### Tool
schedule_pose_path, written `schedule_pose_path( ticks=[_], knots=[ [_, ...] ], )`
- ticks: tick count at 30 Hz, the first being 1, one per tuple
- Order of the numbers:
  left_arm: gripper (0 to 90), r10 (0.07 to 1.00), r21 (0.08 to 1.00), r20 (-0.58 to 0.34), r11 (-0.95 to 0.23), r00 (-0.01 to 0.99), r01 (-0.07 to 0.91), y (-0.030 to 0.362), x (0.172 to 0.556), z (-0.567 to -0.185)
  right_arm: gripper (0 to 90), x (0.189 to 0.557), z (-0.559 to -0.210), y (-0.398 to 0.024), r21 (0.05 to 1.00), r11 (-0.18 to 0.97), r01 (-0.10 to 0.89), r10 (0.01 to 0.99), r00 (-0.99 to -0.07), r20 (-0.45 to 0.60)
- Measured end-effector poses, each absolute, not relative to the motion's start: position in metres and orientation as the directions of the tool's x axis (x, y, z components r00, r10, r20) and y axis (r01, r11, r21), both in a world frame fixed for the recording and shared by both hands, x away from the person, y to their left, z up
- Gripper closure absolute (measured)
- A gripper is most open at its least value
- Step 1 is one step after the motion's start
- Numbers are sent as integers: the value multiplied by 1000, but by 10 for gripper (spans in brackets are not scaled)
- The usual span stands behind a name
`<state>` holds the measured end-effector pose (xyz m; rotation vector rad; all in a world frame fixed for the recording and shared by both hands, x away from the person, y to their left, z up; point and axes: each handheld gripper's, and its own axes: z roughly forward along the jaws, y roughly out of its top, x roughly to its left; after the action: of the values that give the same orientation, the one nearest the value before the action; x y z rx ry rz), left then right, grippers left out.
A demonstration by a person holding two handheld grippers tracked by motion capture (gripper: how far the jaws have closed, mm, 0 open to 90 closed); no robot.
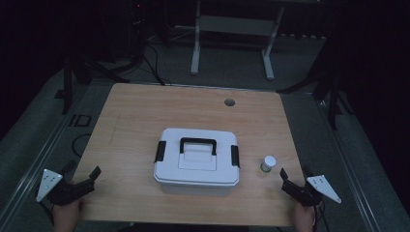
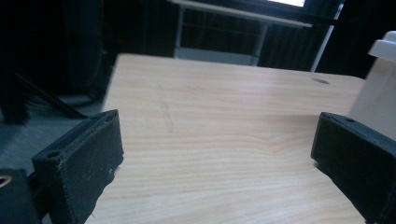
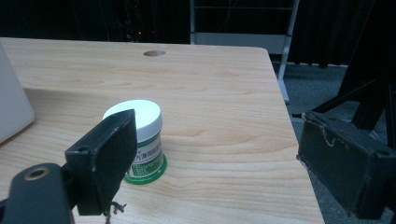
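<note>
Both grippers rest wide apart at the table's near edge.
The left gripper (image 1: 82, 180) and right gripper (image 1: 293, 180) hold nothing; the small white-capped jar (image 1: 268, 164) stands just ahead of the right one, beside the white box (image 1: 197, 162).

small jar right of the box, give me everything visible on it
The small jar is short and round, with a white cap and a green-and-white label printed with text too small to read; it looks like plastic. It is capped and stands upright on the wooden table, just right of the white box and apart from it. The right claw sits open just short of it, not touching. Nothing else touches it.
</note>
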<state>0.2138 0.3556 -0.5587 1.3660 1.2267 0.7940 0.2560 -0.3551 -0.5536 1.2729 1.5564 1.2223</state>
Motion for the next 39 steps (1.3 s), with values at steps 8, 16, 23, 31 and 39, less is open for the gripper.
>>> schedule_pose_path(
  ticks=[8, 16, 23, 31, 39],
  knots=[
    [20, 932, 950, -144, 35, 333, 311, 355, 217, -555, 115, 256, -554, -355, 970, 37, 242, 978, -207, 14],
    [52, 882, 898, -181, -32, 436, 438, 365, 221, -555, 115, 256, -554, -355, 969, 39, 246, 977, -211, 14],
    [52, 839, 749, -204, -198, 504, 633, 367, 225, -558, 115, 256, -554, -356, 968, 37, 247, 978, -207, 16],
    [52, 820, 645, -143, -347, 554, 680, 367, 228, -546, 115, 256, -554, -356, 968, 33, 248, 978, -207, 20],
    [52, 776, 459, -64, -535, 627, 709, 363, 234, -532, 115, 257, -553, -356, 967, 30, 253, 978, -209, 24]
  ],
)
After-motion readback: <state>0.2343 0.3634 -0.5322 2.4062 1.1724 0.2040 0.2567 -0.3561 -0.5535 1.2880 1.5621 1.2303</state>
